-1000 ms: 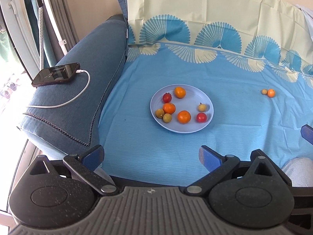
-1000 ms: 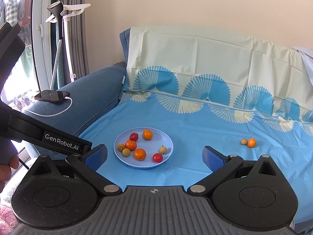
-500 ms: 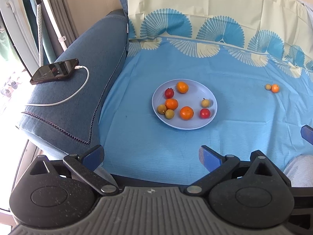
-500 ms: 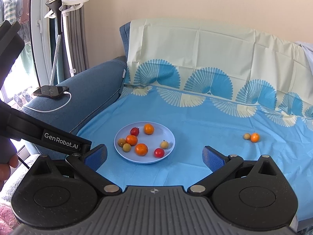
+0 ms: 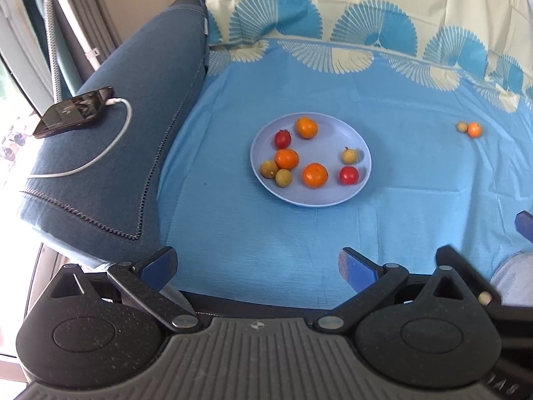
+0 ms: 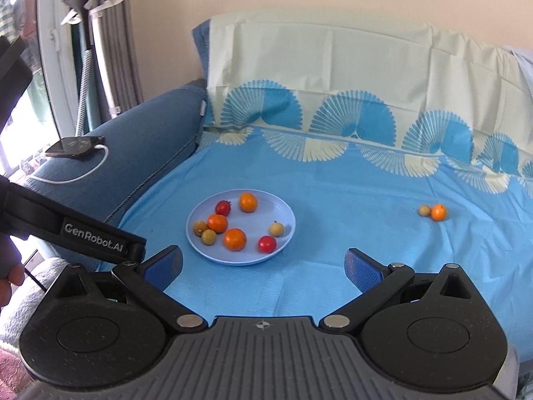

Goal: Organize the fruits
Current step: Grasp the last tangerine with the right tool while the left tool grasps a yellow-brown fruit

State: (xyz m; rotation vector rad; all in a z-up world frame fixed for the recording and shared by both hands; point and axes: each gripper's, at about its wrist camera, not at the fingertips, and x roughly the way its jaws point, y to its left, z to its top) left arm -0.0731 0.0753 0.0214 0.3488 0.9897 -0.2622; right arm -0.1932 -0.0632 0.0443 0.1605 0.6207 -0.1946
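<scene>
A pale blue plate (image 5: pixel 361 148) (image 6: pixel 283 211) sits on the blue sheet and holds several small fruits: orange tangerines, red tomatoes and yellow-brown round fruits. Off to the right, on the sheet, lie a loose tangerine (image 5: pixel 474 129) (image 6: pixel 438 212) and a small brownish fruit (image 5: pixel 461 127) (image 6: pixel 424 210), touching each other. My left gripper (image 5: pixel 258 263) is open and empty, well short of the plate. My right gripper (image 6: pixel 263 265) is also open and empty, just in front of the plate.
A dark blue sofa armrest (image 5: pixel 113 153) (image 6: pixel 143 126) on the left carries a phone (image 5: pixel 73 110) (image 6: pixel 76 142) with a white cable. The patterned sheet (image 6: pixel 333 83) covers the backrest. A hand (image 6: pixel 10 283) holds the left gripper's body (image 6: pixel 86 233) at the right wrist view's left edge.
Both grippers have moved forward and a little lower toward the plate, so the fruits look closer. Both stay open. No fruit has moved.
</scene>
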